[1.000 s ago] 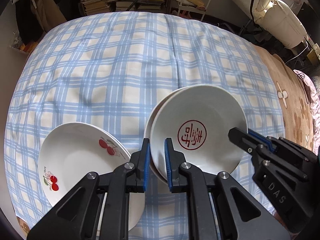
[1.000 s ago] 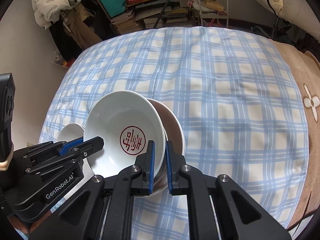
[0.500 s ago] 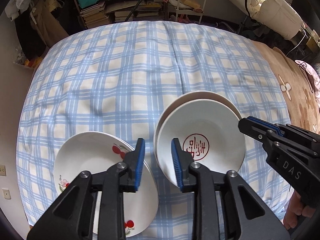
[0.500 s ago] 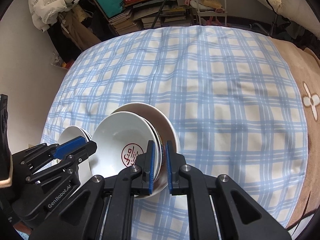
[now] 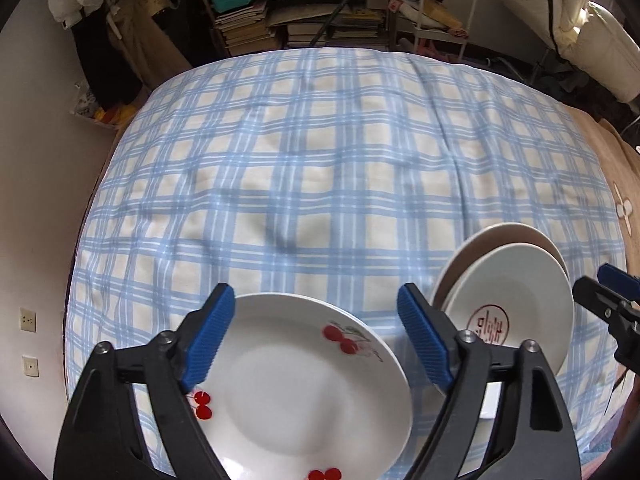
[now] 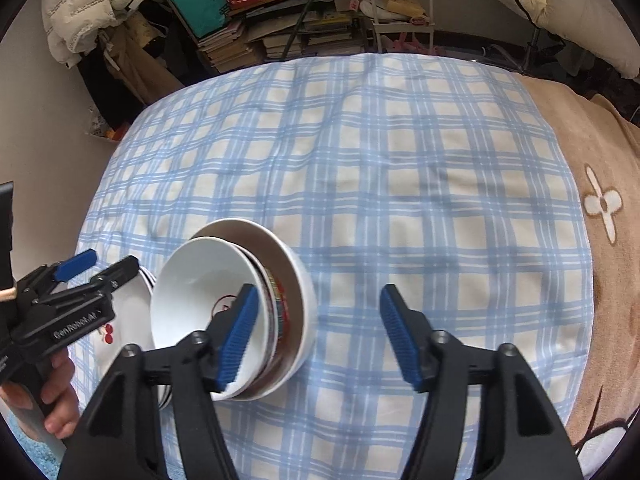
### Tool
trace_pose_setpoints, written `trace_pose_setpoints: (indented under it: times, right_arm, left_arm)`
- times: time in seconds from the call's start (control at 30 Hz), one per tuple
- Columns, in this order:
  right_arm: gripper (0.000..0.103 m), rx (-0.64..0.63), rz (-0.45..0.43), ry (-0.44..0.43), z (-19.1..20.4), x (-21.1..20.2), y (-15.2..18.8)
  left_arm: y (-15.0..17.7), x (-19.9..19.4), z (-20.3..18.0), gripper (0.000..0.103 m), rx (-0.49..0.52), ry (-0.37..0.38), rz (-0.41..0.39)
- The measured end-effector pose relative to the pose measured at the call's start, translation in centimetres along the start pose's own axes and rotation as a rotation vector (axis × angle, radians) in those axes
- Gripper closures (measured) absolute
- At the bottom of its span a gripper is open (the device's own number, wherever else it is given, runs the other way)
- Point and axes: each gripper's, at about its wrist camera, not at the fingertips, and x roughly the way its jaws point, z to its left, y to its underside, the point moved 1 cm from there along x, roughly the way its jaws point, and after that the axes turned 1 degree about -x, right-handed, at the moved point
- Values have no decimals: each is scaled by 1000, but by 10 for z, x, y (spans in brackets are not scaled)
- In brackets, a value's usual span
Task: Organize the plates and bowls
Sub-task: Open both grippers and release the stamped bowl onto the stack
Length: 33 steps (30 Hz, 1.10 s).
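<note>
A white plate with red cherries [image 5: 304,384] lies on the blue checked cloth [image 5: 320,160] near its front edge. My left gripper [image 5: 312,320] hangs just above it, jaws opening wide, pads off the plate. To the right stands a stack of nested bowls [image 5: 500,240], topped by a white bowl with a red seal [image 5: 516,300]. In the right wrist view my right gripper [image 6: 318,312] is opening beside that bowl stack [image 6: 224,300]. Its left finger overlaps the stack's rim and only cloth lies between its jaws. The left gripper [image 6: 80,276] shows there over the cherry plate [image 6: 124,320].
A tan blanket with a white flower [image 6: 600,160] covers the right side of the bed. Shelves of books and clutter [image 5: 312,20] stand behind the far edge, and a wall is on the left. A person's hand [image 6: 60,396] grips the left tool.
Both grippers were shut on the seal bowl's rim and set it into the stack. They have let go, opened wide, and the left one has moved left over the cherry plate.
</note>
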Motion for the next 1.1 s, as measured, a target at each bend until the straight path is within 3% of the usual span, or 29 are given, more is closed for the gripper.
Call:
trace_pose_setpoints:
  times: [0.13,0.2,1.1]
  right_arm:
    - [6,7,22,31,-5,8,0]
    - [4,-3,31,40,-6,12,0]
    - [1,11,77,43,-8,22,0]
  left_arm:
    - [-2,11,7,15,-25,24,42]
    - [-1,17,7,15,-28,32,60]
    - [2,32,-2,15,-30,173,143]
